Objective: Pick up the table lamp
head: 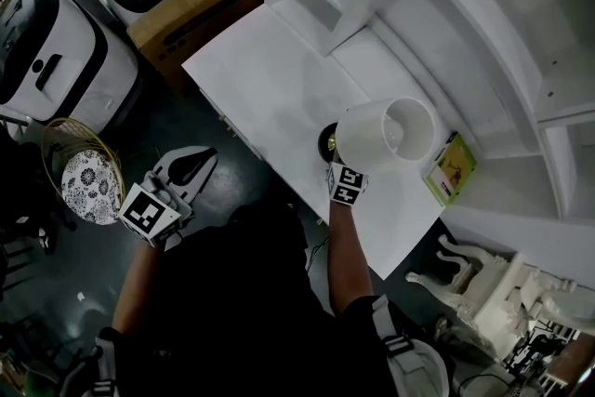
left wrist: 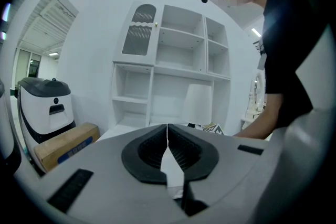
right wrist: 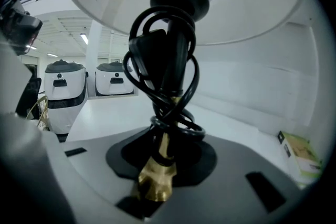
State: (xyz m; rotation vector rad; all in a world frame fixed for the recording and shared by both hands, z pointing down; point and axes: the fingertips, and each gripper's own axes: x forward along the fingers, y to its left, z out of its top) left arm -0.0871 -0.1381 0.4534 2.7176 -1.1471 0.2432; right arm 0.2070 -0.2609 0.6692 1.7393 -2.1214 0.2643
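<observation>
At the lower left of the head view, beside a wicker basket (head: 58, 137), the left tool (head: 204, 158) hangs off the table's edge, its jaws pressed together on nothing. The white table (head: 251, 79) runs across the middle. Toward its right end is the table lamp (head: 381, 133), white shade uppermost, with a black cord (right wrist: 165, 71) wound round its stem. The right tool (right wrist: 161, 147) pinches the lamp's brass stem (right wrist: 156, 168) low down, under the shade. Just right of the lamp a green book (head: 453, 166) lies flat on the table.
</observation>
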